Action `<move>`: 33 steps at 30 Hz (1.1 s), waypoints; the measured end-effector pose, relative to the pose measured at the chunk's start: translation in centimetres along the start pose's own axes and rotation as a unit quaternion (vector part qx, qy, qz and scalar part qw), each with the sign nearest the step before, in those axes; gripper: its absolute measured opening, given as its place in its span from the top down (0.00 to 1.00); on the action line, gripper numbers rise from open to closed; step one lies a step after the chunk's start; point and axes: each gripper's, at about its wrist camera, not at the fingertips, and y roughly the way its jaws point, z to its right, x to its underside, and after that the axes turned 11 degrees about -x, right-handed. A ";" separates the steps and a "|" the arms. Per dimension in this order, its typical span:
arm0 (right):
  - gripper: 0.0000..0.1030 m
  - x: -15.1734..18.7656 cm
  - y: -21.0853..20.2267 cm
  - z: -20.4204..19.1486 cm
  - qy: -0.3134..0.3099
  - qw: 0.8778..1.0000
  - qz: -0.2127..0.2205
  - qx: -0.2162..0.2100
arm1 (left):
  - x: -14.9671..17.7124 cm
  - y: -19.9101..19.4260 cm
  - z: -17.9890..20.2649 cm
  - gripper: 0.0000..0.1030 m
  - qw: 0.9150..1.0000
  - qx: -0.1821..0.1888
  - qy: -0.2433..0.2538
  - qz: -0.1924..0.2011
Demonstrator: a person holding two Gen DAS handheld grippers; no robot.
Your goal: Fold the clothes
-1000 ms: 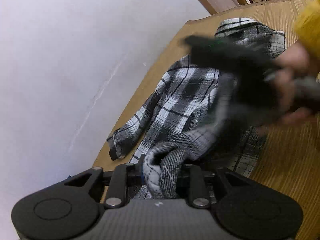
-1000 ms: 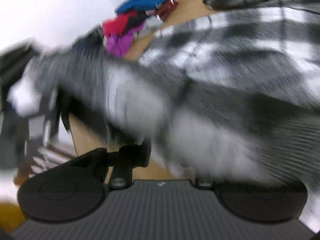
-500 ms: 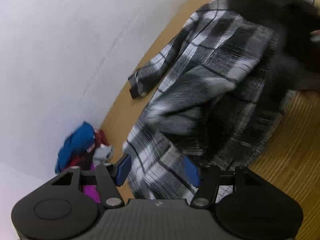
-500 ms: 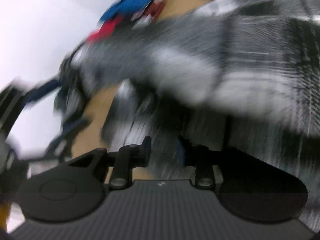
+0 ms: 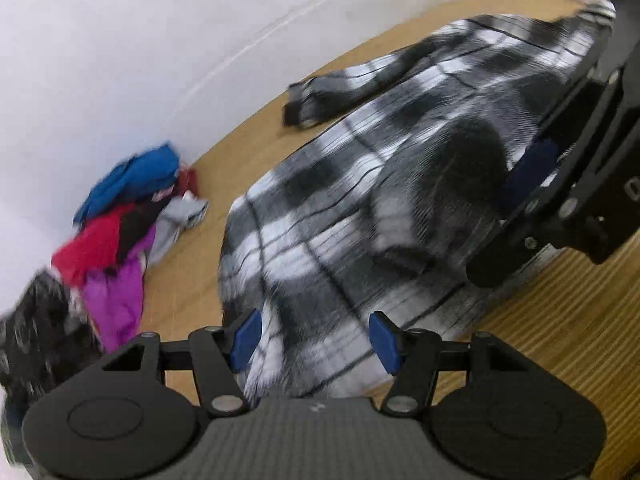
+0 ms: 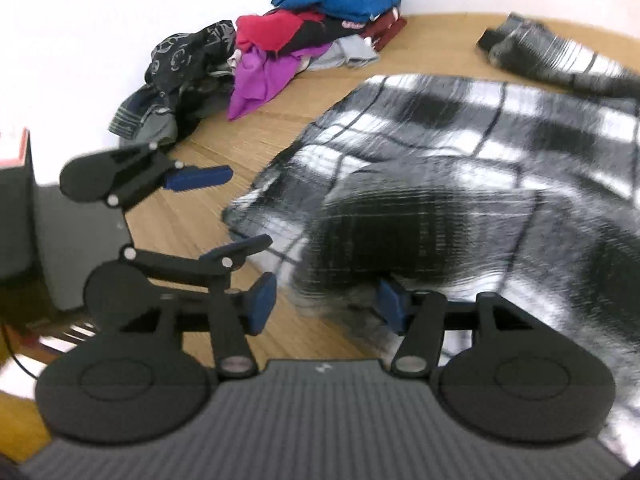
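Note:
A black-and-white plaid shirt (image 5: 360, 200) lies spread on the wooden surface (image 5: 560, 340), one sleeve (image 5: 320, 92) stretched toward the white wall. My left gripper (image 5: 316, 340) is open just over the shirt's near hem, blue pads wide apart. In the left wrist view, my right gripper (image 5: 532, 176) hovers over the shirt's right part. From the right wrist view, the right gripper (image 6: 326, 306) is open at the edge of the plaid shirt (image 6: 460, 168), cloth touching its right pad. The left gripper (image 6: 240, 210) stands open beside the shirt's corner, holding nothing.
A pile of clothes (image 6: 304, 32) in blue, red, purple and patterned black lies against the white wall (image 5: 120, 60). A dark grey box (image 6: 68, 248) stands at the left in the right wrist view. Bare wood (image 6: 208, 148) shows between pile and shirt.
Both grippers were shut on bunched plaid cloth and have let it go. The shirt now lies flatter, and the left gripper has swung toward the hem.

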 end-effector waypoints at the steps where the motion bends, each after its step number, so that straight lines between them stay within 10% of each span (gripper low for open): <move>1: 0.42 -0.3 0.8 0.1 0.004 1.000 -0.004 0.004 | 0.3 0.2 -0.4 0.40 1.000 0.001 -0.008 -0.004; 4: 0.42 -1.2 2.9 0.9 0.050 0.999 -0.005 0.016 | 1.0 0.8 -1.4 0.40 1.000 0.003 -0.027 -0.014; 7: 0.73 -1.8 2.5 3.0 0.148 0.988 0.040 0.002 | 0.8 1.1 -1.8 0.40 0.999 0.016 -0.042 -0.006; 12: 0.76 0.2 -4.8 8.4 0.354 0.904 0.228 -0.073 | -0.6 2.9 -1.2 0.40 0.995 0.070 -0.066 0.001; 17: 0.73 3.1 -7.8 11.1 0.395 0.898 0.181 0.065 | -2.4 5.1 -0.3 0.40 0.987 0.134 -0.088 0.004; 22: 0.56 1.5 -9.0 3.7 0.142 0.970 0.113 0.160 | -4.0 6.5 -0.1 0.44 0.980 0.166 -0.111 0.012; 25: 0.54 0.9 -7.2 -0.7 -0.045 0.976 0.065 0.205 | -4.9 5.8 -1.7 0.44 0.979 0.163 -0.119 0.043; 29: 0.54 0.8 -3.3 -4.0 -0.249 0.934 0.005 0.257 | -6.3 5.9 -3.6 0.42 0.977 0.158 -0.121 0.069; 33: 0.54 1.3 2.1 -4.7 -0.436 0.836 -0.041 0.332 | -7.2 5.9 -4.9 0.42 0.979 0.143 -0.116 0.087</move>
